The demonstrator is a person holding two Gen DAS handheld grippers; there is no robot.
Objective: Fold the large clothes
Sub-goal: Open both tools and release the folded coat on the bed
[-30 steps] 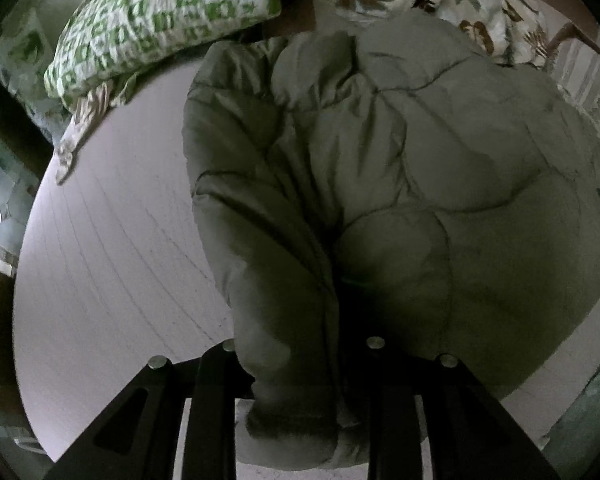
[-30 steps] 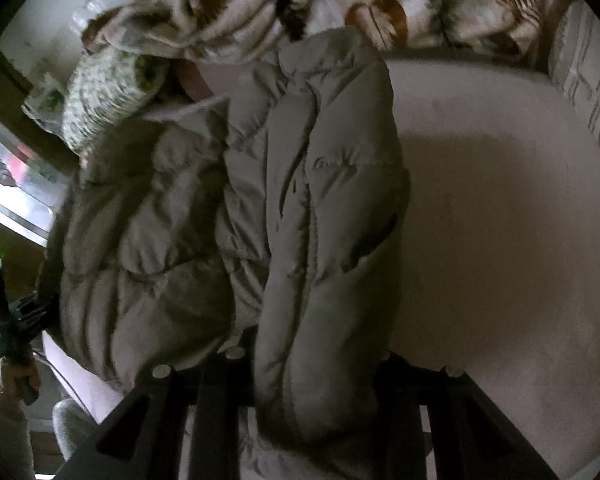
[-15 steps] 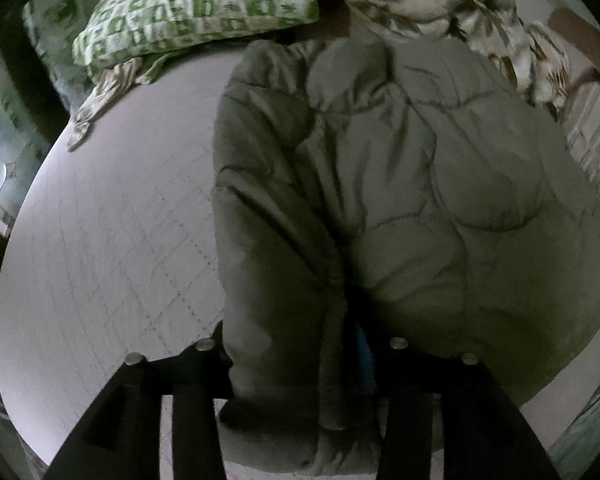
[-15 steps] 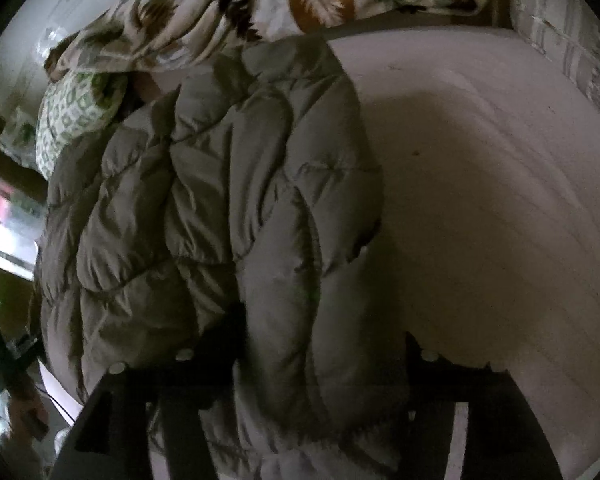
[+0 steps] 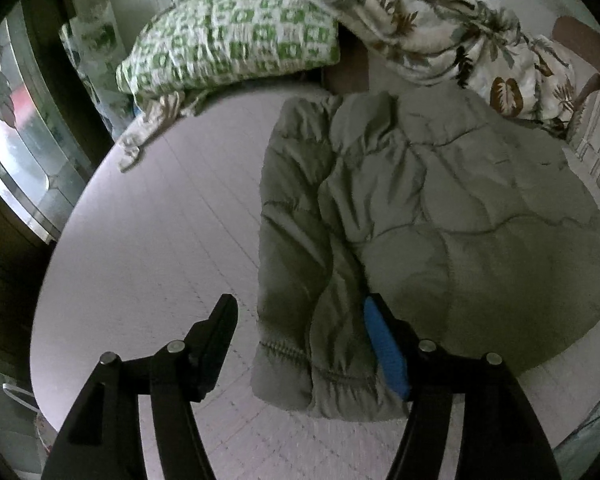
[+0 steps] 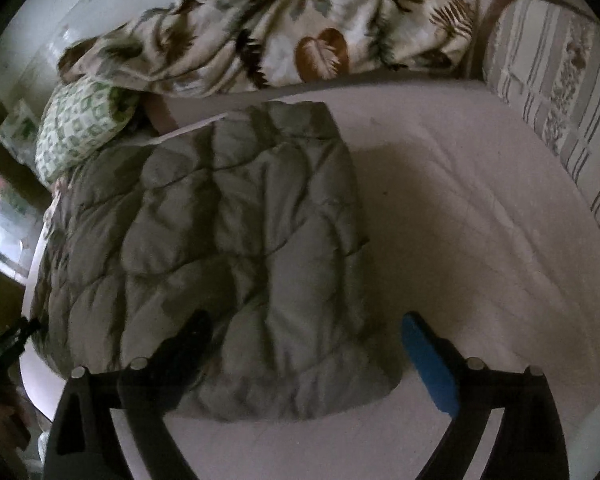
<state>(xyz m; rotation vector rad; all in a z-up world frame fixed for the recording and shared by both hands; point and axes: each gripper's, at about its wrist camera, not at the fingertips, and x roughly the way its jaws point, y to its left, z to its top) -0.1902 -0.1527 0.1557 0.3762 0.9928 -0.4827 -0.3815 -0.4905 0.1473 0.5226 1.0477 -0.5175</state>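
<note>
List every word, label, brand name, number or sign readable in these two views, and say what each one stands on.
None can be read.
Grey quilted puffer jacket: no tag, logo or print shows.
Green and white checked pillow: pattern only, no letters.
Cream blanket with brown leaf print: pattern only.
Pale ribbed bed sheet: plain.
Striped floral fabric at the right edge: motifs too blurred to tell whether any are writing.

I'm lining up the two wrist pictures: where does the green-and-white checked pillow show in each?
Left wrist view: the green-and-white pillow lies at the top, left of centre, beyond the grey puffer jacket.
Right wrist view: the pillow sits at the left edge, upper part, partly under the leaf-print blanket.
Shared landmark: the leaf-print blanket, right beside the pillow in both views.
</note>
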